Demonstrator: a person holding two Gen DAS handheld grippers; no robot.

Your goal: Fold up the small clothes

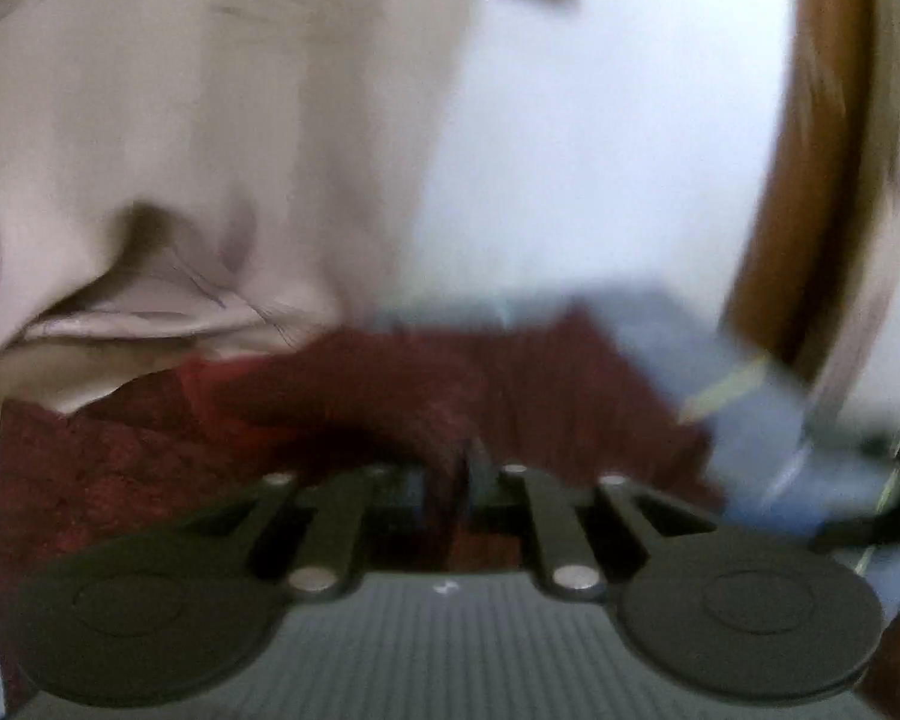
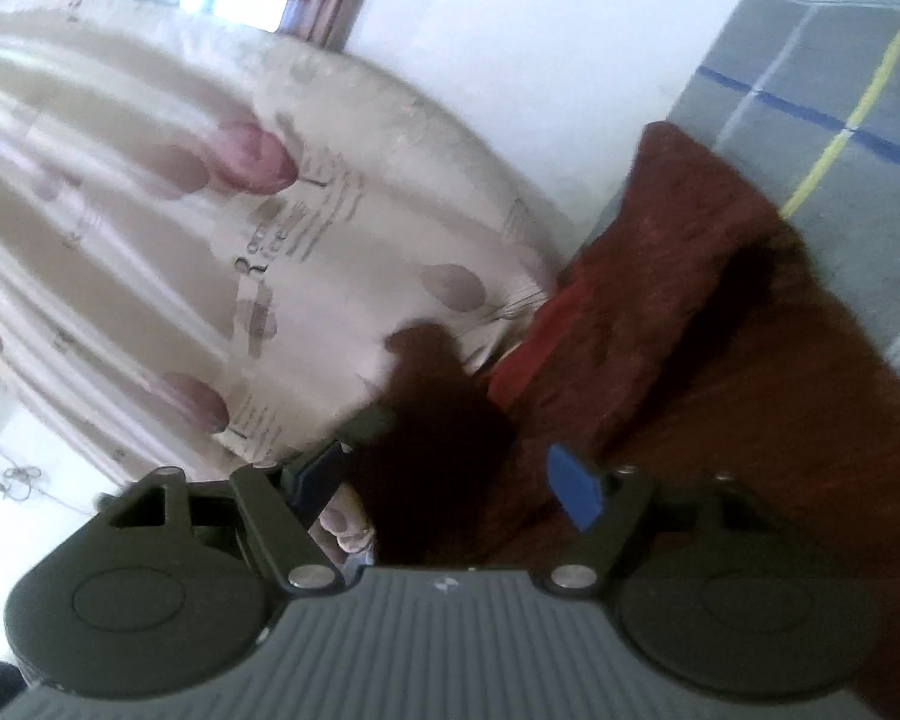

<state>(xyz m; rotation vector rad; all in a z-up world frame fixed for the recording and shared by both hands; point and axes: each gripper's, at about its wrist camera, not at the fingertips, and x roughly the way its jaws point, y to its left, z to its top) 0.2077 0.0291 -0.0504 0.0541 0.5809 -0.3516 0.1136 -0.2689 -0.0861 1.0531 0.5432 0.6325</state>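
Observation:
A dark red fuzzy garment (image 1: 390, 396) lies on a grey checked cloth surface. My left gripper (image 1: 450, 480) is shut on a fold of it, the fabric pinched between the close-set fingers. In the right wrist view the same red garment (image 2: 690, 312) is lifted and hangs across the frame. My right gripper (image 2: 450, 486) stands with its blue pads (image 2: 576, 486) apart, and a dark fold of the garment lies between them. The frames are blurred.
A beige curtain with purple flower prints (image 2: 210, 228) hangs close behind, also in the left wrist view (image 1: 180, 150). A white wall (image 1: 600, 150) and a brown wooden frame (image 1: 822, 180) stand to the right. The grey checked cloth (image 2: 840, 60) has blue and yellow lines.

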